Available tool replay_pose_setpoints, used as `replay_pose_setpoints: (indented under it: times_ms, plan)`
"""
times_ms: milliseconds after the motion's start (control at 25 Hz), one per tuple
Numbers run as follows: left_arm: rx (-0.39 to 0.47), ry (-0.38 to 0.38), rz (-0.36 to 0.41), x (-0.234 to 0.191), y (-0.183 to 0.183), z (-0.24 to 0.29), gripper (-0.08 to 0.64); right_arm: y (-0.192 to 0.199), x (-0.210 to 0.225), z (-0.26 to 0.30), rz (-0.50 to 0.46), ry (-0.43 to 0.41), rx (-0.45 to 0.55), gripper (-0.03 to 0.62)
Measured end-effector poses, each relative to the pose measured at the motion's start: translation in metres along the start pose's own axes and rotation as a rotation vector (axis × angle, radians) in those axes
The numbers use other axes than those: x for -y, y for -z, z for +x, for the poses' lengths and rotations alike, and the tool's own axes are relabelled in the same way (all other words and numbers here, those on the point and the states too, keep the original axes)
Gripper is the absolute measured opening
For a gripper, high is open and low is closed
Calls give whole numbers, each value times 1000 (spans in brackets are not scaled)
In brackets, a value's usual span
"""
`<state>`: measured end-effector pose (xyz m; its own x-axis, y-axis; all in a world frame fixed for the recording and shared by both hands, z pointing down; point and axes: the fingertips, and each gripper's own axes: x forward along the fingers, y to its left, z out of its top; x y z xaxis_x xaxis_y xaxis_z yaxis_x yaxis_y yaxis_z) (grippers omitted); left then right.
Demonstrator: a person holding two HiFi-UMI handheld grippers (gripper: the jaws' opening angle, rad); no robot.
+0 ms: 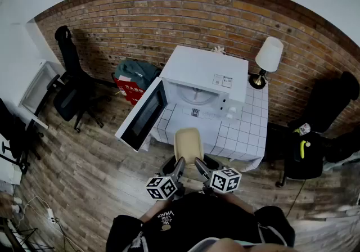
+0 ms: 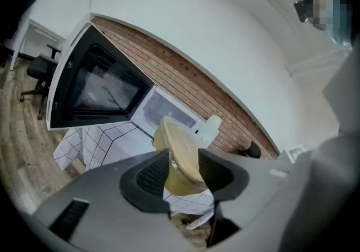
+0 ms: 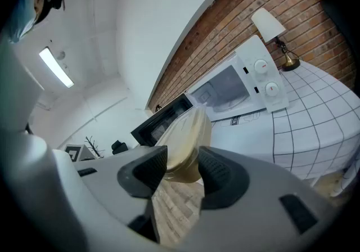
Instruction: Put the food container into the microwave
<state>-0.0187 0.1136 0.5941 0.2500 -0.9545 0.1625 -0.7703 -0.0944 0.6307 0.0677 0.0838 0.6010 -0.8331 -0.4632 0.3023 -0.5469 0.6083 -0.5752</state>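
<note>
A beige lidded food container (image 1: 188, 145) hangs in the air in front of the table, held from both sides. My left gripper (image 1: 179, 165) is shut on the container's near left edge (image 2: 179, 152). My right gripper (image 1: 198, 165) is shut on its near right edge (image 3: 183, 149). The white microwave (image 1: 205, 79) stands on the tiled table (image 1: 247, 133) beyond the container. Its door (image 1: 143, 115) swings wide open to the left, and the cavity (image 1: 194, 93) with its turntable faces me. The container is short of the cavity, above the table's near edge.
A table lamp (image 1: 266, 59) stands right of the microwave at the back corner. Black office chairs (image 1: 70, 85) sit at the left and a dark chair (image 1: 306, 155) at the right. A brick wall (image 1: 140, 26) runs behind. Wood floor (image 1: 90, 178) lies around the table.
</note>
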Motion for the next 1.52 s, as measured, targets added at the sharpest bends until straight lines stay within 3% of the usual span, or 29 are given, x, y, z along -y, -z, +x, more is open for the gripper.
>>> replay_pose_setpoints:
  times_ms: [1040,1520]
  plan:
    - [63,-91,-11,16,21,24,169,-10,33,-10,-6,-101,-54,170]
    - [38,-87,-22,-4,12,41,169,-14,42,13,12,-75,-55,170]
